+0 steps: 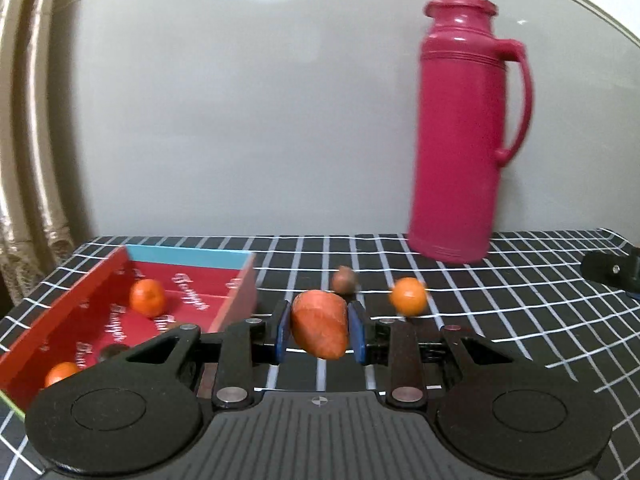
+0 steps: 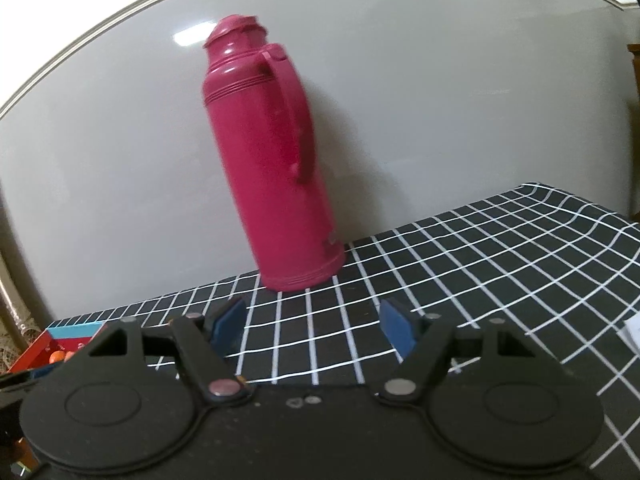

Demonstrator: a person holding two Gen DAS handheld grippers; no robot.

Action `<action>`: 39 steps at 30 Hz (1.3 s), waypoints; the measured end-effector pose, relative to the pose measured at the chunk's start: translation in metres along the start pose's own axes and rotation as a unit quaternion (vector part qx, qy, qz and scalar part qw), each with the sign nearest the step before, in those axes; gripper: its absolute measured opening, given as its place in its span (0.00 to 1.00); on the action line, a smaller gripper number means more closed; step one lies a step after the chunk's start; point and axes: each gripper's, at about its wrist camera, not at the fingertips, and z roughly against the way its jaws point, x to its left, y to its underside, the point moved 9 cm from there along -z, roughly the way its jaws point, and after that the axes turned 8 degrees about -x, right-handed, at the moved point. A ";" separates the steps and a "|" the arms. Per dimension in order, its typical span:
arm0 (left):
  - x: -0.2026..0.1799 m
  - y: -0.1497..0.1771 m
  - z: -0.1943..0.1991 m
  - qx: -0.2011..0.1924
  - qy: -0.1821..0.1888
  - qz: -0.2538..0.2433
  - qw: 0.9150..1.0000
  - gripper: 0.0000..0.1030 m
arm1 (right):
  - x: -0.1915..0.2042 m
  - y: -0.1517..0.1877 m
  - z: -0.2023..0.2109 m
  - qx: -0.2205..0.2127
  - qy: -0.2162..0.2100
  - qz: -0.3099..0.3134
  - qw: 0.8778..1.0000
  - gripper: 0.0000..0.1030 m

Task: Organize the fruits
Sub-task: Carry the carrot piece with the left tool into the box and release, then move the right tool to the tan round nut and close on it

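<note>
Between the blue pads of the left gripper, at the lower centre of the left wrist view, sits a carrot piece, pinched on both sides with its blunt end tilted up and its tip hanging below the fingers. Just past it on the checked tabletop lie a small brown round fruit and, to its right, a loose orange. To the left of the frame stands the red box, open-topped, with one orange near its far wall, another at its near end and something dark, too hidden to name, between them.

Carrying the carrot piece to the box looks like the step in hand. To do it well, the grip should stay firm, since the tapered shape could slip forward, and the fingers should clear the box's near wall before lowering, aiming for the bare floor between the two oranges.

Lower in the right wrist view, the right gripper stands wide with nothing between its fingers, pointing at bare cloth before the pink thermos, which stands upright against the wall.
</note>
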 end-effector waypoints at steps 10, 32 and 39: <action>0.071 -0.002 0.001 0.002 -0.067 0.020 0.998 0.30 | 0.056 0.011 -0.015 0.013 -0.047 0.017 0.999 0.71; 0.184 0.026 -0.009 0.052 -0.165 0.066 0.983 0.30 | 0.169 0.040 -0.026 0.042 -0.133 0.057 0.989 0.71; 0.195 0.024 -0.002 0.042 -0.180 0.071 0.980 0.30 | 0.193 0.048 -0.027 0.049 -0.155 0.076 0.984 0.71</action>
